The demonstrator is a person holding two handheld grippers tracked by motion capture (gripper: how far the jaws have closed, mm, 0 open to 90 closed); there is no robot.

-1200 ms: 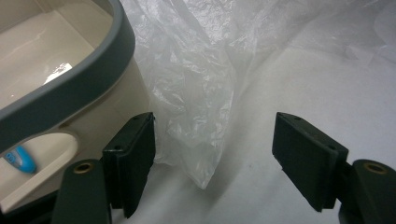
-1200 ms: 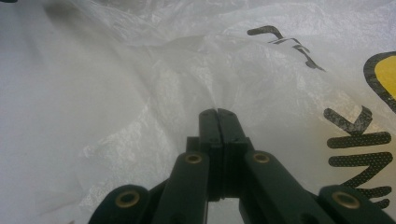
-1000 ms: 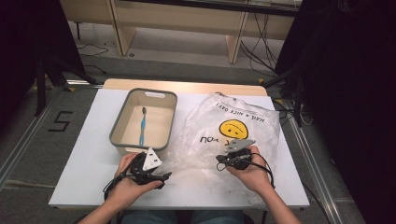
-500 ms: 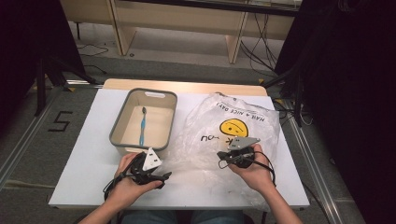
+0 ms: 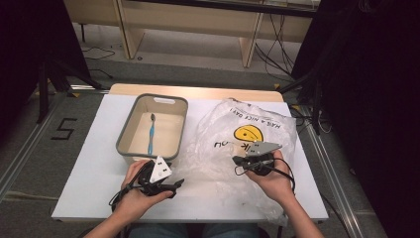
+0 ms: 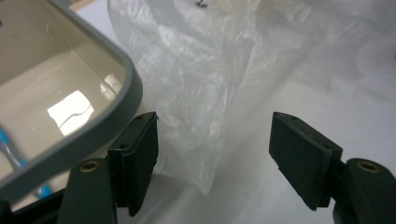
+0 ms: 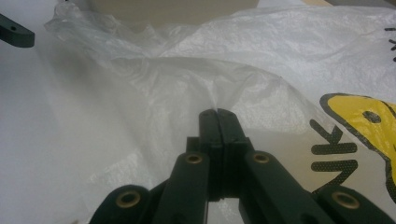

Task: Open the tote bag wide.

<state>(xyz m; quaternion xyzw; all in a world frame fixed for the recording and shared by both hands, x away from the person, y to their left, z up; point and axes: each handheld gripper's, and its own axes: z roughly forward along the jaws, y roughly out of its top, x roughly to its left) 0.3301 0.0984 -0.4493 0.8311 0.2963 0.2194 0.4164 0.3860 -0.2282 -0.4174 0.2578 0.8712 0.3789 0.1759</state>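
Right jaws clamped on the bag, left jaws apart

My right gripper (image 7: 218,114) pinches a fold of the clear plastic bag (image 7: 196,79), its jaws pressed together on the film. My left gripper (image 6: 212,151) has just been closing a little, yet its jaws stand wide, the bag's edge between them unpressed; the grey bin (image 6: 119,88) sits at ten o'clock, a blue toothbrush (image 5: 150,134) inside.
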